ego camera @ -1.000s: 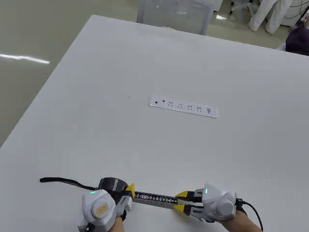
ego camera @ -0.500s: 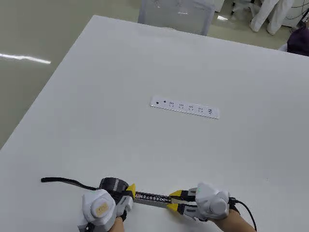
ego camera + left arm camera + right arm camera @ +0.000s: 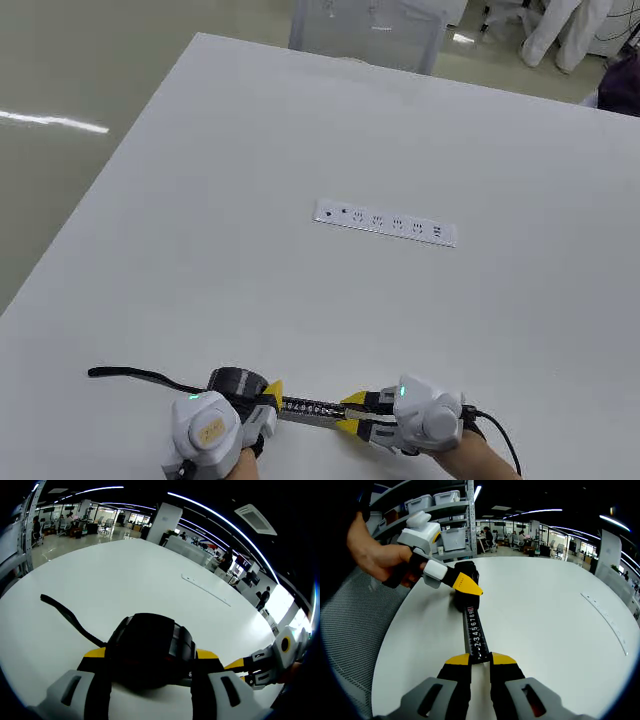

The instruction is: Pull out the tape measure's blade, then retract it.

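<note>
On the white table [image 3: 300, 150], the power strip [image 3: 385, 222] is our landmark, and all the work sits well to the near side of it. Over the last second the right gripper [image 3: 350, 413], jaws pinched tight on the blade [image 3: 312, 408], has closed in on the left gripper [image 3: 150, 654]. Less blade shows now, so we judge the retraction is underway but not finished. The left gripper clamps the tape measure [image 3: 235, 383], near-left of the strip. It is black and rounded. The blade is dark with pale numerals and lies straight. A thin black strap [image 3: 130, 375] trails further left.
</note>
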Motion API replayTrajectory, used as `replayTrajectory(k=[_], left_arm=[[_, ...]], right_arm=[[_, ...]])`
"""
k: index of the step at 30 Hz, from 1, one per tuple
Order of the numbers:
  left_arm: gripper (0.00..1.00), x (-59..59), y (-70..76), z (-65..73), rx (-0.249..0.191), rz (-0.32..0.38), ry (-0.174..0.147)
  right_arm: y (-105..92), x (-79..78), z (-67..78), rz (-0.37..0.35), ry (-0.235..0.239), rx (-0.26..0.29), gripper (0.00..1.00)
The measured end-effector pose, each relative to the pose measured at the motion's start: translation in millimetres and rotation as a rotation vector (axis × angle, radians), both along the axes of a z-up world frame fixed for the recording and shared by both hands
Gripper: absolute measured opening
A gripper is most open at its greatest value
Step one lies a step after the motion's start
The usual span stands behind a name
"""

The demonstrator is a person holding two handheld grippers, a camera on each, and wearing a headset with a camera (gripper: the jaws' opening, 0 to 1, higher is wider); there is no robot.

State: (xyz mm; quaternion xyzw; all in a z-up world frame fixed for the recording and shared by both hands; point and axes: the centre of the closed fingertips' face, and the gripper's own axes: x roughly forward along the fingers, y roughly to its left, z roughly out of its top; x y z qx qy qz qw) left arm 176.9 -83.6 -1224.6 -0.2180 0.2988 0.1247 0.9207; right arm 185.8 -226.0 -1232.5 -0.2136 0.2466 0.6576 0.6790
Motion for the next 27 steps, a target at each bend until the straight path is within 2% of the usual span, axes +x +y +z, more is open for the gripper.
replayTrajectory(k=[27], left_arm=[[0.62,-0.4,0.3,1.2,-0.012,0.001,0.002]], right_arm=[[28.8,-4.8,-1.4,0.016,0.01,0.011,0.12]])
